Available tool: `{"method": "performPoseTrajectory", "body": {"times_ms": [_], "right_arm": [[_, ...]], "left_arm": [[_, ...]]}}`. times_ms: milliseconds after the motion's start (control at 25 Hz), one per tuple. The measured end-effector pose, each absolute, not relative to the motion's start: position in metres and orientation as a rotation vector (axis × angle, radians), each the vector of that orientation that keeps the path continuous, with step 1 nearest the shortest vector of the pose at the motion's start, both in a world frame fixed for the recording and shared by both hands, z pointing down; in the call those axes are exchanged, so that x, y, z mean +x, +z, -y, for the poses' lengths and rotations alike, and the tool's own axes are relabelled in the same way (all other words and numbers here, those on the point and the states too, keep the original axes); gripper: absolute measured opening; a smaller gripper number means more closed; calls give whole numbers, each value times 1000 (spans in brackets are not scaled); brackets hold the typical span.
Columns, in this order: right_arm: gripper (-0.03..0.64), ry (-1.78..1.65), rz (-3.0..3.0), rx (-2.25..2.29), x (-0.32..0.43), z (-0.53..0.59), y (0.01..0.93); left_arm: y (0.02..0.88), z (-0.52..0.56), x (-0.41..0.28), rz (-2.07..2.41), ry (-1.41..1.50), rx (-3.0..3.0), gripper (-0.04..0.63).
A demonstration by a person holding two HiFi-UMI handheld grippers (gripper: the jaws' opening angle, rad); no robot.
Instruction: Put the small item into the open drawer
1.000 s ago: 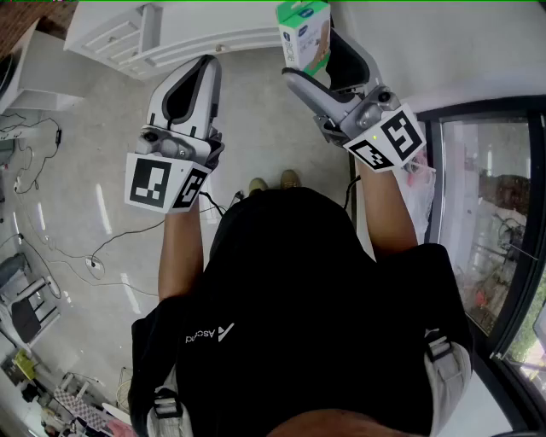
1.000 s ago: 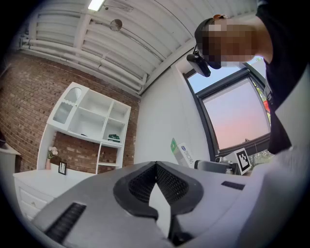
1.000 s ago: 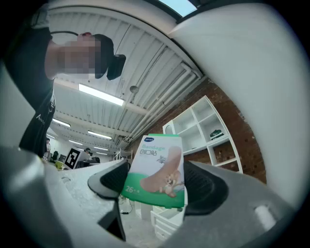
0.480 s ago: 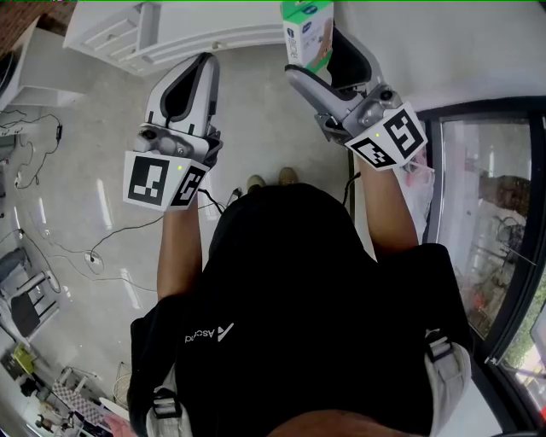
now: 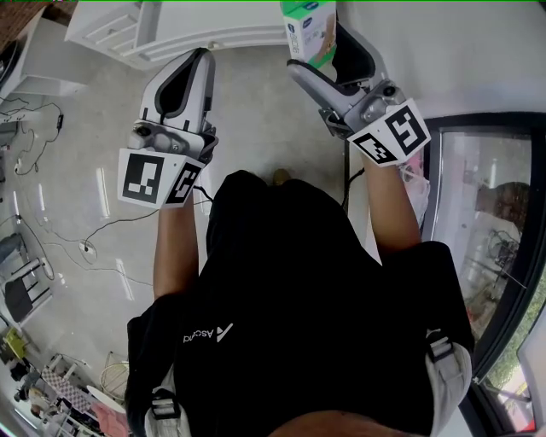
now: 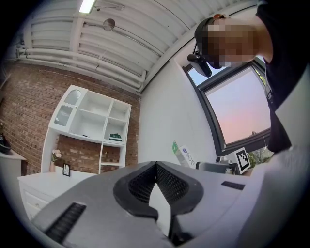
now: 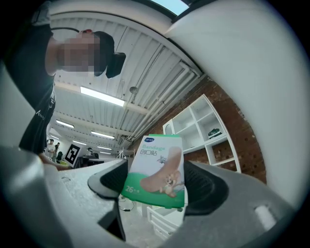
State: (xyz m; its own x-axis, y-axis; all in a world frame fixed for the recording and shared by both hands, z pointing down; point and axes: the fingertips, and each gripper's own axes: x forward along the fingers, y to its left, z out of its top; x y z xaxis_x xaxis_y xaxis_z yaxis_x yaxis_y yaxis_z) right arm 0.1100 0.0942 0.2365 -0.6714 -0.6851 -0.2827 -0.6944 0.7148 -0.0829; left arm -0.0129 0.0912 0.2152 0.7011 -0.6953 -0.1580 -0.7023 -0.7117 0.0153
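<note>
The right gripper (image 5: 324, 53) is pinching a bandage box (image 5: 305, 26) between its fingers; the left gripper (image 5: 182, 85) is hovering alongside, fingers pressed together, near a white cabinet (image 5: 111, 34).

Bandage box (image 7: 156, 169) betw. R tongs (image 7: 155, 186); L tongs (image 5: 189, 70) alongside at left; shelf unit (image 6: 107, 112) ahead-left.

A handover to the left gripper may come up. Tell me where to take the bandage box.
Take the bandage box by its free upper end, coming from the left gripper's side. The right gripper clamps only its lower part, so the top sticks out clear; its flat faces probably suit the fingers.
</note>
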Motion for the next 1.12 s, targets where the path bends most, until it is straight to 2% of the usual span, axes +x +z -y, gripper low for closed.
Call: {"method": "performPoseTrajectory", "body": {"times_ms": [440,1120], "right_arm": [[359,104,-2719,-1100,109,-42,249],[359,99,-2867,-1205,79,100,286]], "left_arm": [[222,-48,-17,-1204,243,-2846,-2],[242,93,-56,-1151,268,-2901,-2]]}}
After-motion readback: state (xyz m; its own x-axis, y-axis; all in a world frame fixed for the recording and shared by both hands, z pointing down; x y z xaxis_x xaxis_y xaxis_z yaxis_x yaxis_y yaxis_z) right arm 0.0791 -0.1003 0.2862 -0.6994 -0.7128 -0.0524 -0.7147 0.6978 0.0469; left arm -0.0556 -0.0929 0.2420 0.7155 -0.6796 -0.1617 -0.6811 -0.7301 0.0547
